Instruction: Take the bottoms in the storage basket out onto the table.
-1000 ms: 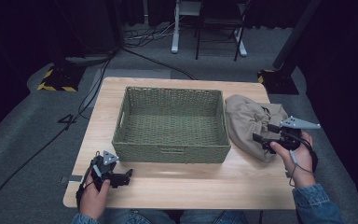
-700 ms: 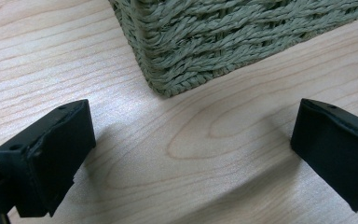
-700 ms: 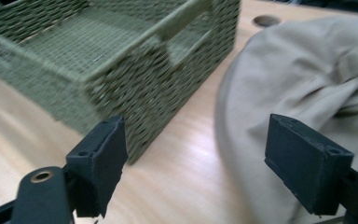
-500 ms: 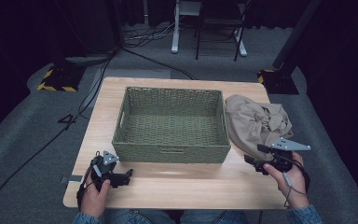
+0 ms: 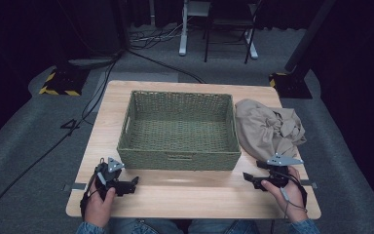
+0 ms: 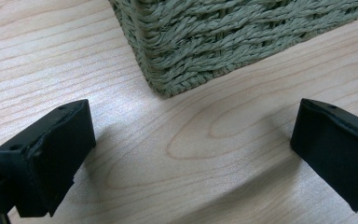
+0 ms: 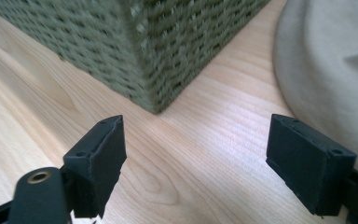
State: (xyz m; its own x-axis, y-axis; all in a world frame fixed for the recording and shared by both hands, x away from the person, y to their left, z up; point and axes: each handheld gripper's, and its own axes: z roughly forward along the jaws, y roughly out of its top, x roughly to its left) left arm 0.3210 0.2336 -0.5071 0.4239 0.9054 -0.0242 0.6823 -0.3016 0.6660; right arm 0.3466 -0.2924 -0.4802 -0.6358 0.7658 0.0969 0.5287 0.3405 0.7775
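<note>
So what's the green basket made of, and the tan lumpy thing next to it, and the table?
The basket looks woven from twisted cord or paper rope, matte olive green; the left gripper view shows braided strands. The tan lump looks like soft cloth, since it lies crumpled in folds; which fabric is unclear. The table looks like pale wood or wood veneer, smooth with a slight sheen and visible grain lines.

Cloth right of basket

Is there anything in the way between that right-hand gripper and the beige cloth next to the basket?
Nothing visible. The right gripper sits open on bare table, with the crumpled beige cloth just beyond; the wicker basket stands off to the side.
</note>
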